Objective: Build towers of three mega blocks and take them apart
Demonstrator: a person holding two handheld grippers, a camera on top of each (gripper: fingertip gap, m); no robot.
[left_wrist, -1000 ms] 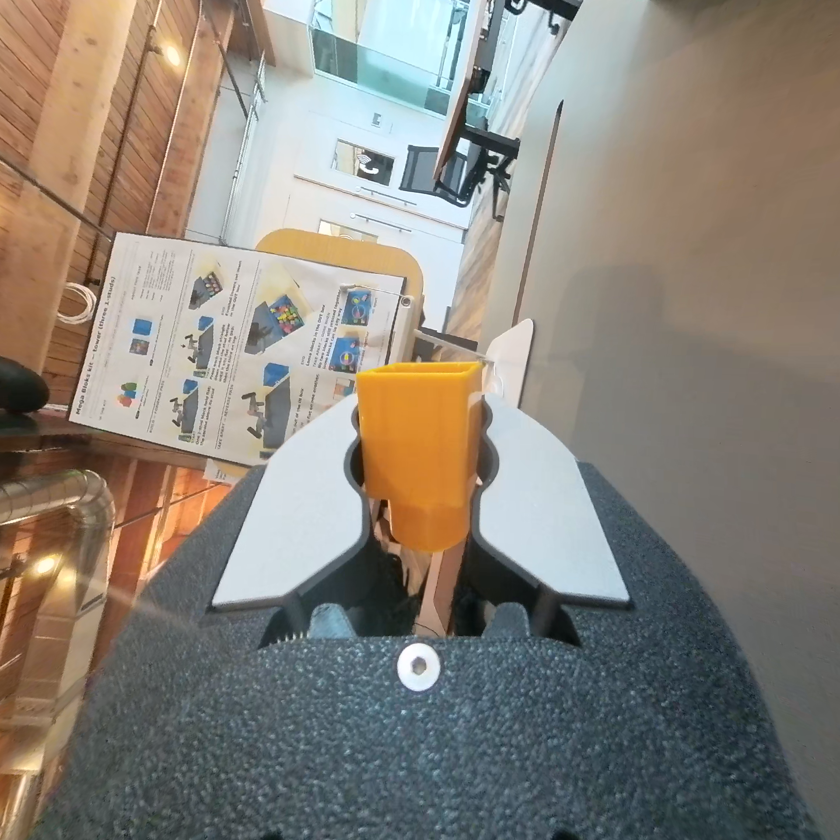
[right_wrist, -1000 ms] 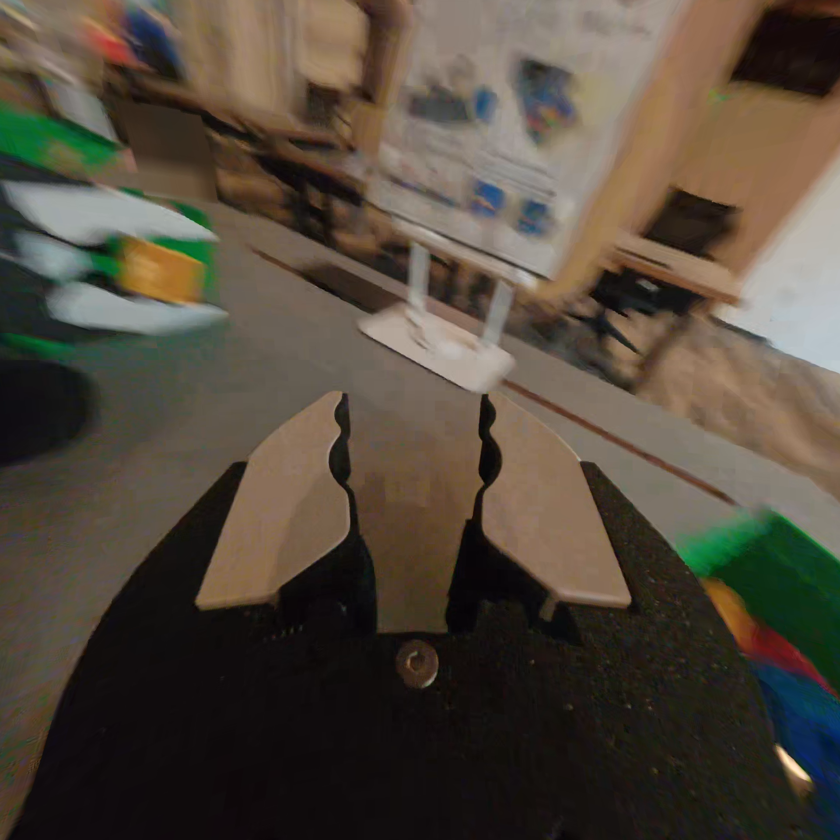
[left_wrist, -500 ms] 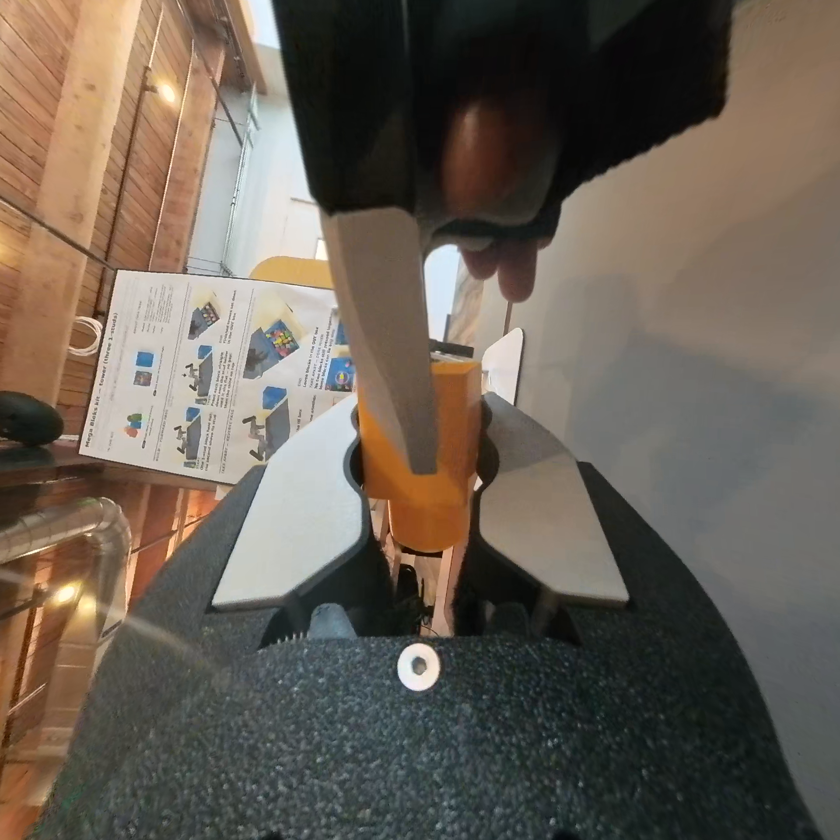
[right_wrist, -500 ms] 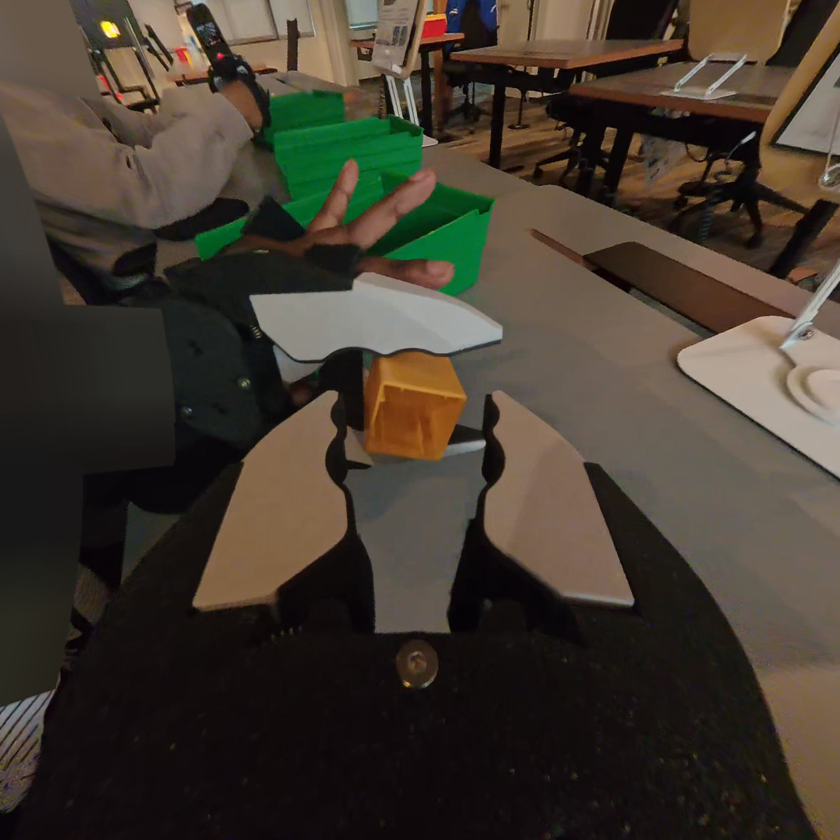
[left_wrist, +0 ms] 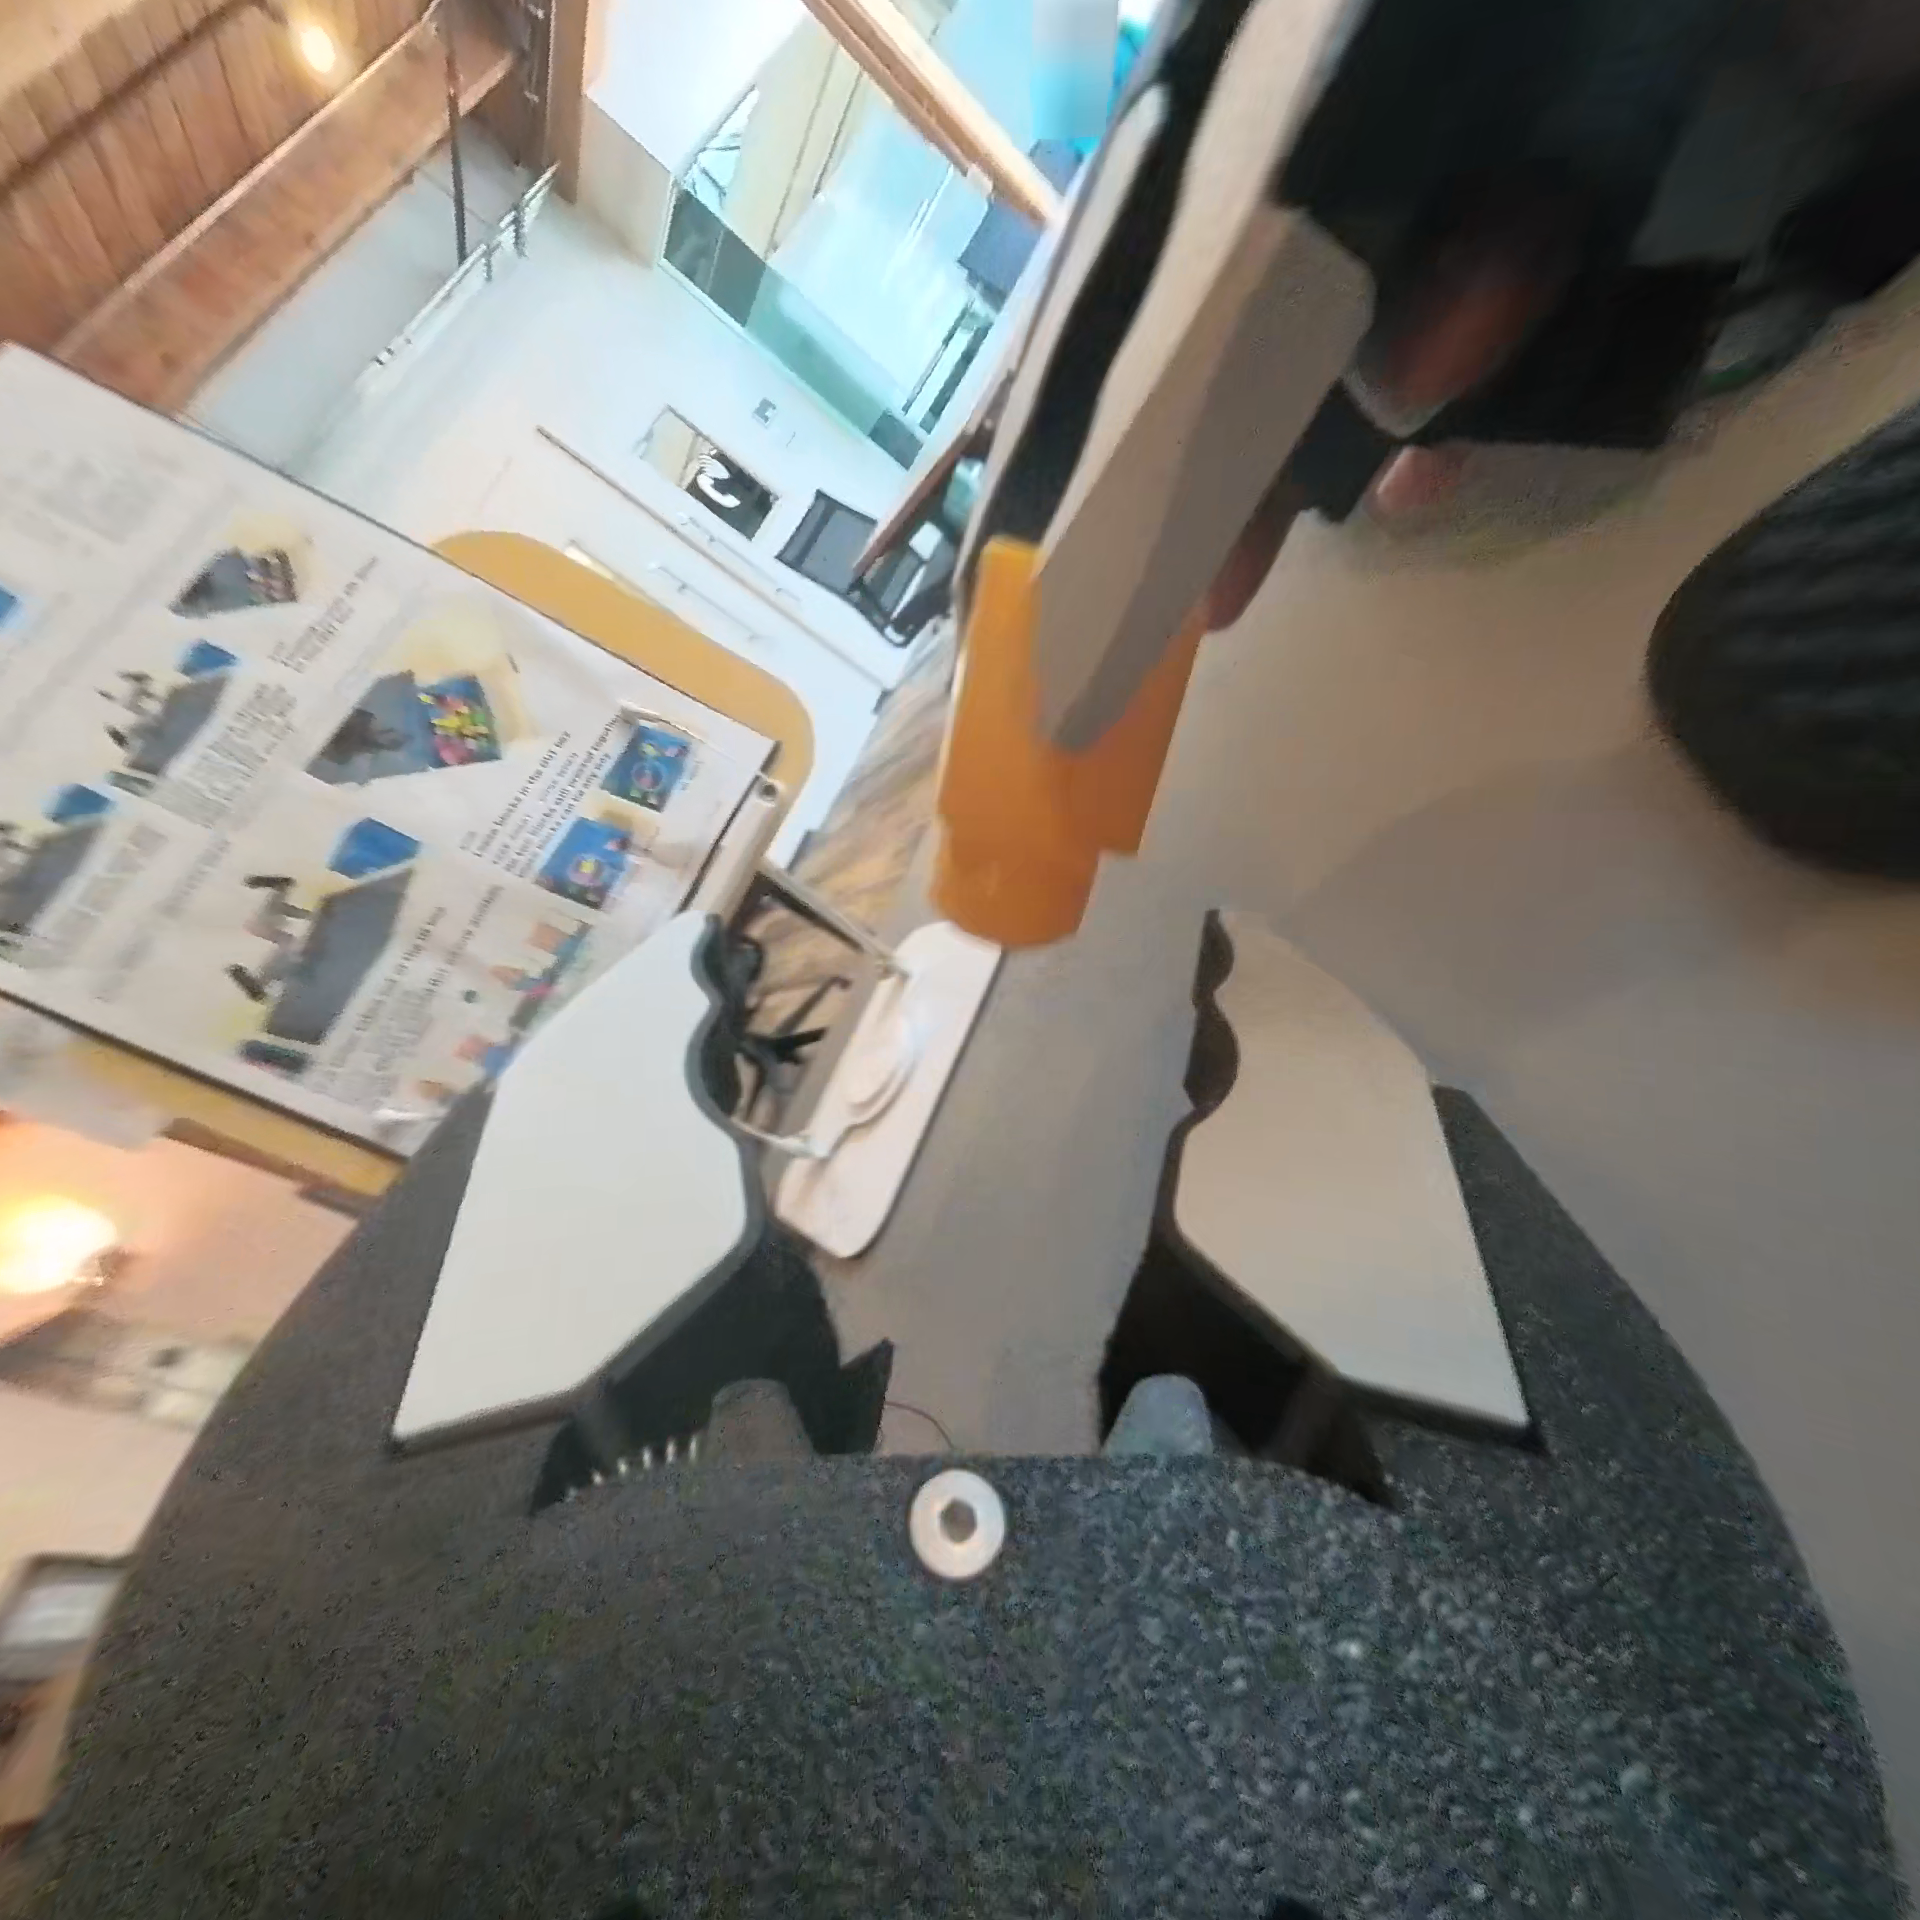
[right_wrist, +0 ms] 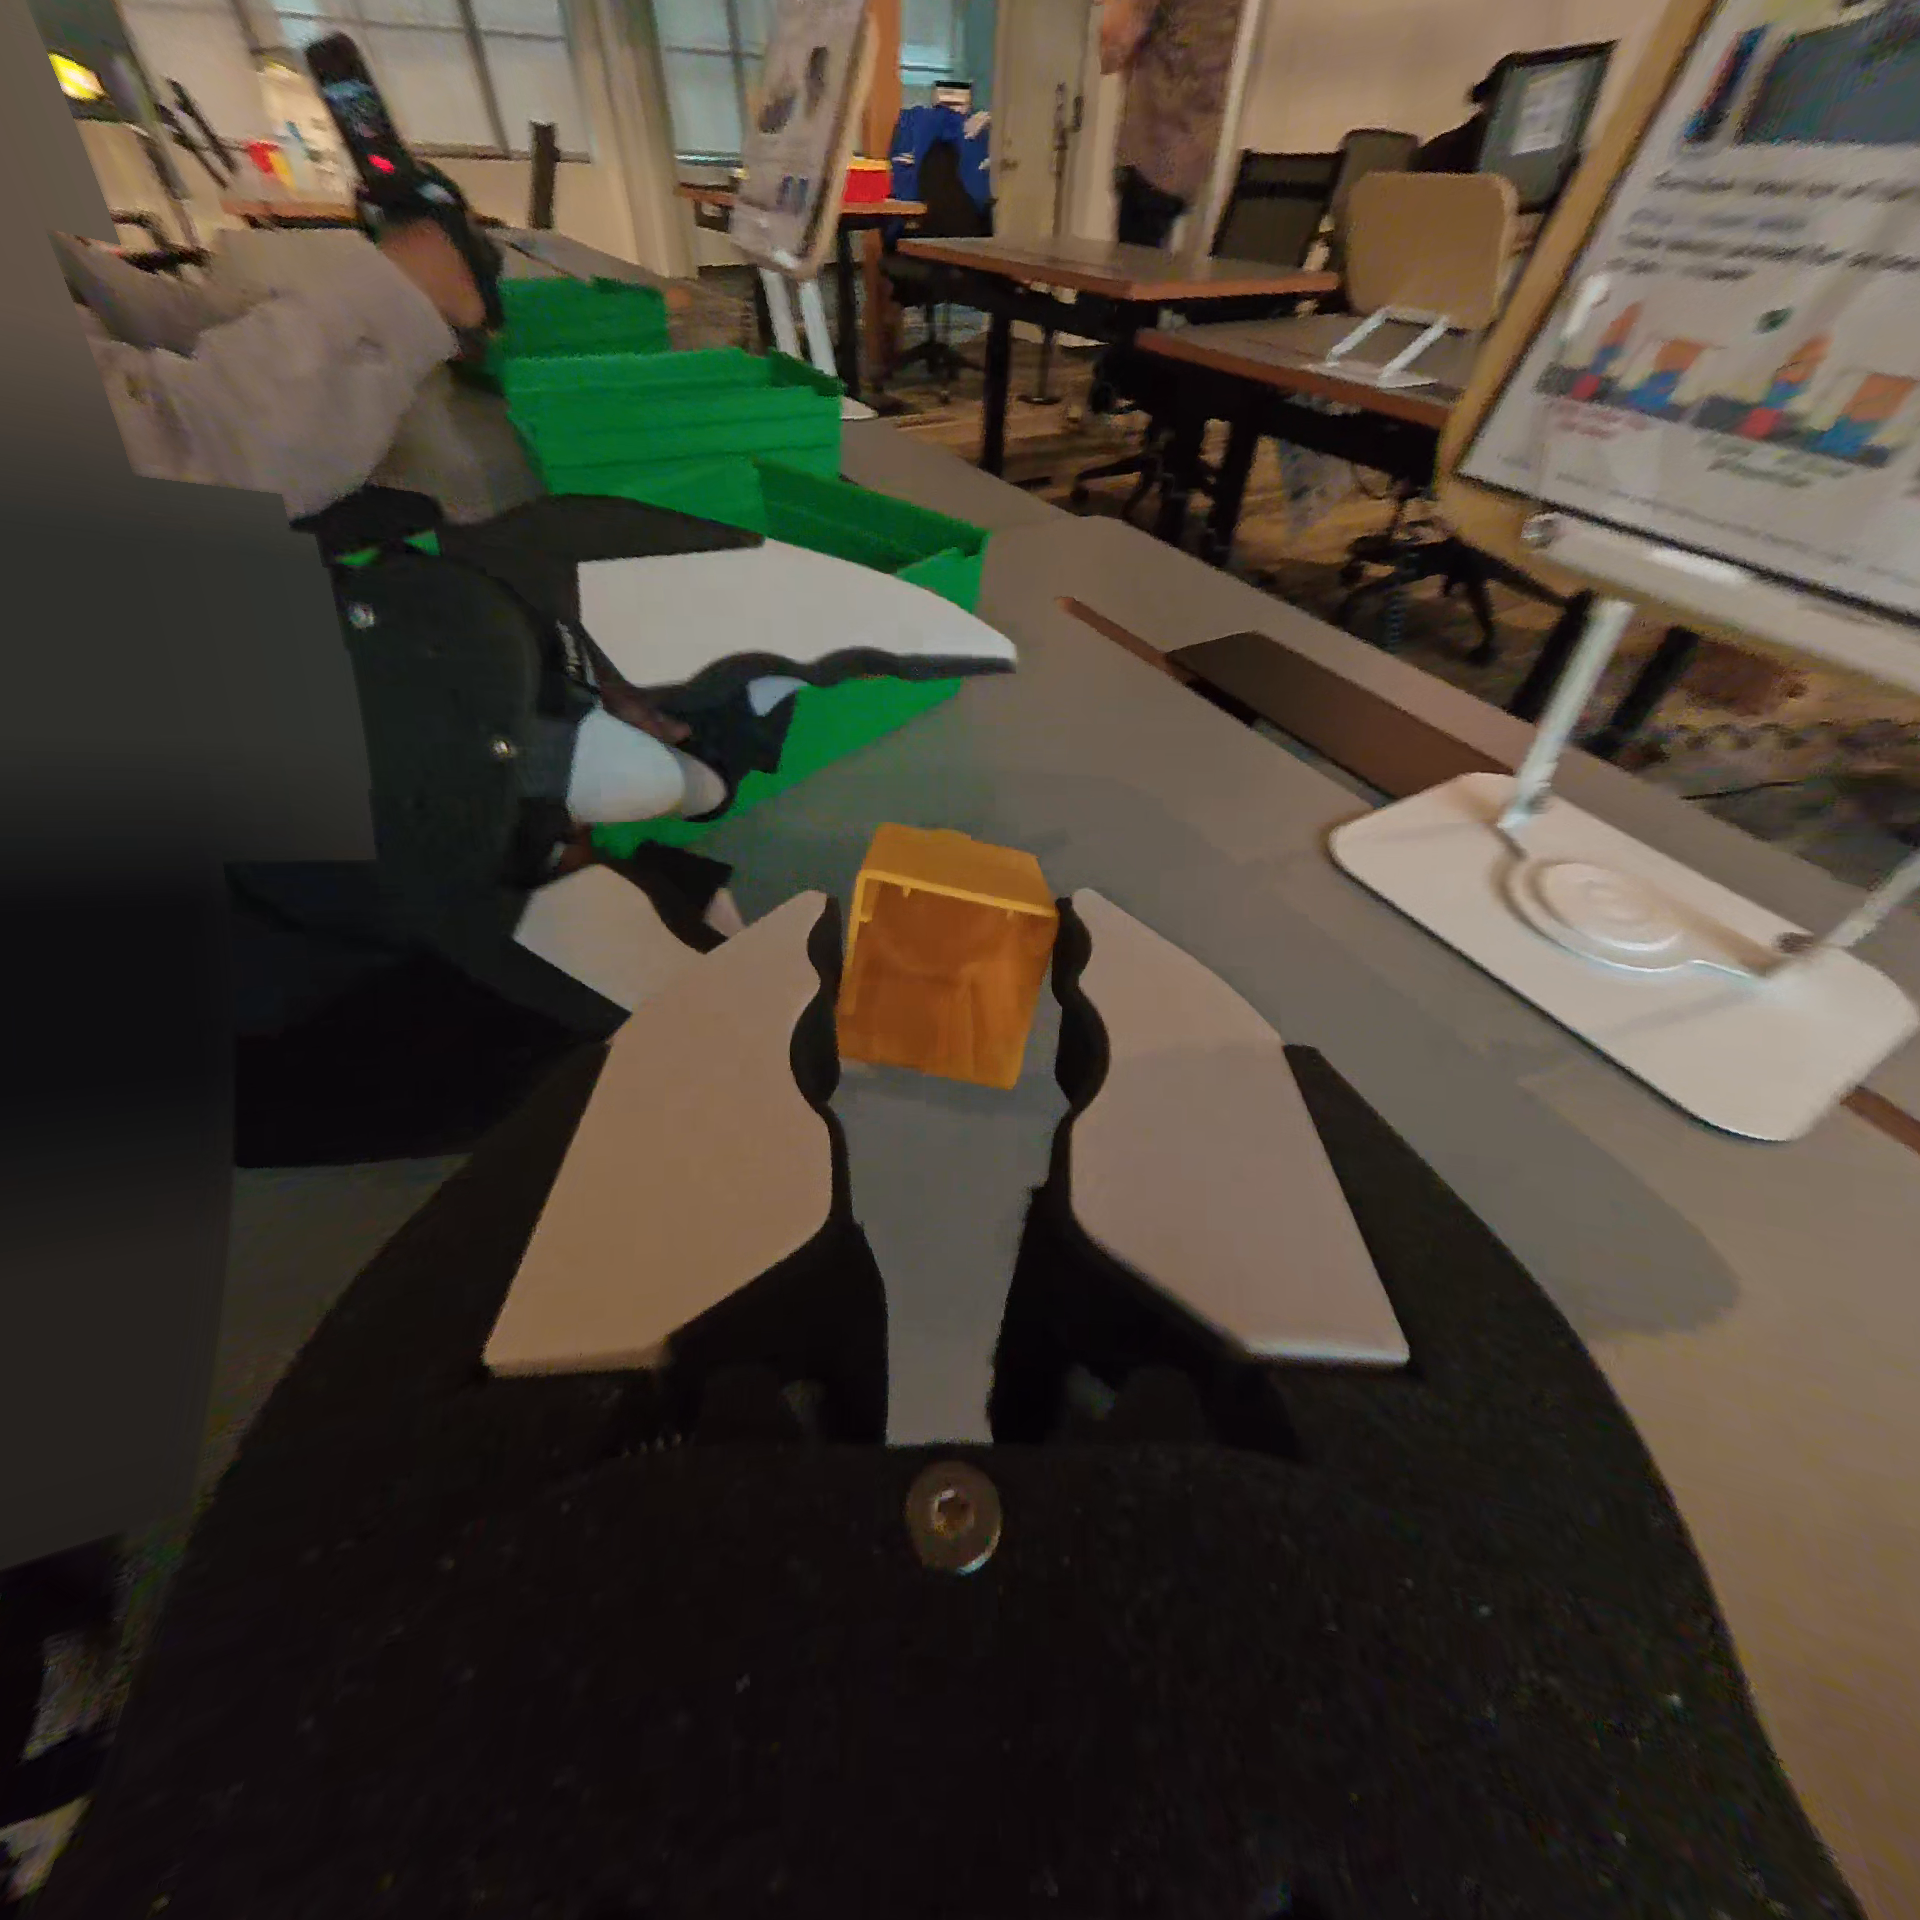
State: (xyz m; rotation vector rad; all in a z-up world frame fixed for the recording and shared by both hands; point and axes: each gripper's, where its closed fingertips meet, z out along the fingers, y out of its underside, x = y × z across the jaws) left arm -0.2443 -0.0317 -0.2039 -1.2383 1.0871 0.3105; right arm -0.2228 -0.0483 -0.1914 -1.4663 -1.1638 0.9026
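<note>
Orange plastic sits between my right-hand tongs (right_wrist: 945, 940): a single mega block (right_wrist: 940, 961), pinched by its two side walls near the finger tips, its hollow underside turned toward that camera and its stud pointing away, held up off the grey table (right_wrist: 1455, 1195). In the left wrist view the same block (left_wrist: 1023, 769) hangs in front of my left tongs (left_wrist: 951, 940), which stand wide apart with nothing in them; the stud end hovers just ahead of the gap and touches neither finger. So as I read it, the block is in my right tongs alone, and the step in hand is either a hand-over or the pulling apart of a pair, with this piece the one I carry. I see no tower of three anywhere in these views, only this one block, so I judge the building has barely begun or a teardown is nearly done; I cannot tell which. The green bins (right_wrist: 727, 457) lie behind my left tongs, near the far side of the table, and a white sign stand (right_wrist: 1579, 935) sits to the right. The next move calls for a steady carry, keeping the grip square so the block does not twist, toward a bin or another block's stud.
</note>
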